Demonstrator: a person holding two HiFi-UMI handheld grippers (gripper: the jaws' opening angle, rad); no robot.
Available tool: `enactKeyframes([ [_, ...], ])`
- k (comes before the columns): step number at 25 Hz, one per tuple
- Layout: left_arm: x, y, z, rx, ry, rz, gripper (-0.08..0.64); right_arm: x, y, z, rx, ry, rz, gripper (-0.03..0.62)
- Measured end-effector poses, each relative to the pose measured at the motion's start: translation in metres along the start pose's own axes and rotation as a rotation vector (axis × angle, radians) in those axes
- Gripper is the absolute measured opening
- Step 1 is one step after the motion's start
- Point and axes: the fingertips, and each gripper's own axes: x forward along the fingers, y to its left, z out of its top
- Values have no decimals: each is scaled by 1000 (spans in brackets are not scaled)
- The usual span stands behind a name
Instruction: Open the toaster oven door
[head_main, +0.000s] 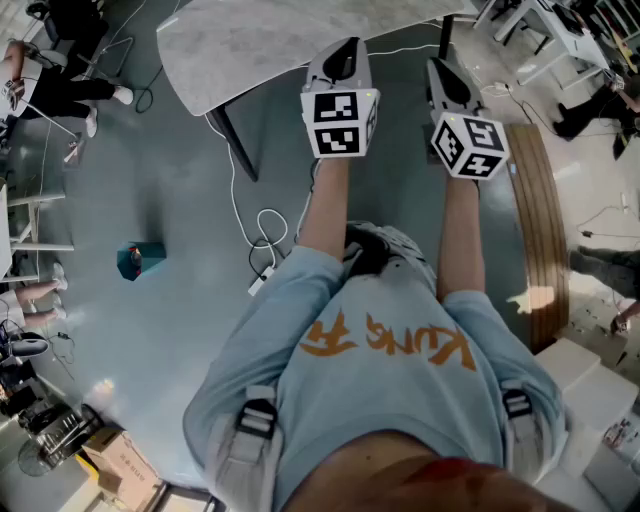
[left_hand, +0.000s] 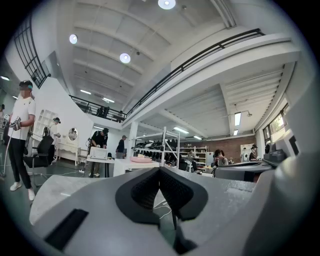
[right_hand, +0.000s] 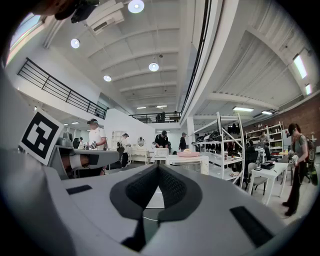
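1. Bright, even indoor light from round ceiling lamps (left_hand: 125, 58); small glare spots right at the lamps.
2. Far below the lamps, soft faint shadows on the grey floor (head_main: 150, 200), plus one hard sunlit patch (head_main: 535, 298).
3. Heavy fisheye bending and black corners in both gripper views.
4. Slightly soft focus on the near jaws; sharper beyond.

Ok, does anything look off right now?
Yes: no toaster oven shows in any view. The left gripper and right gripper are held near a grey table, jaws shut and empty.

Table (head_main: 250, 40) at upper centre — left gripper (head_main: 342, 55) and right gripper (head_main: 445, 72) side by side below its edge; cable (head_main: 268, 232) lower, on the floor (head_main: 170, 180).
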Motion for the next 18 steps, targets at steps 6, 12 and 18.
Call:
enactKeyframes([
  [6, 1, 9, -3, 8, 11, -8, 2, 5, 1, -2, 14, -2, -7, -5],
  [12, 3, 27, -6, 12, 16, -4, 2, 22, 6, -1, 41, -12, -18, -3],
  [18, 10, 45, -5, 7, 10, -10, 2, 37, 13, -4, 24, -3, -14, -3],
])
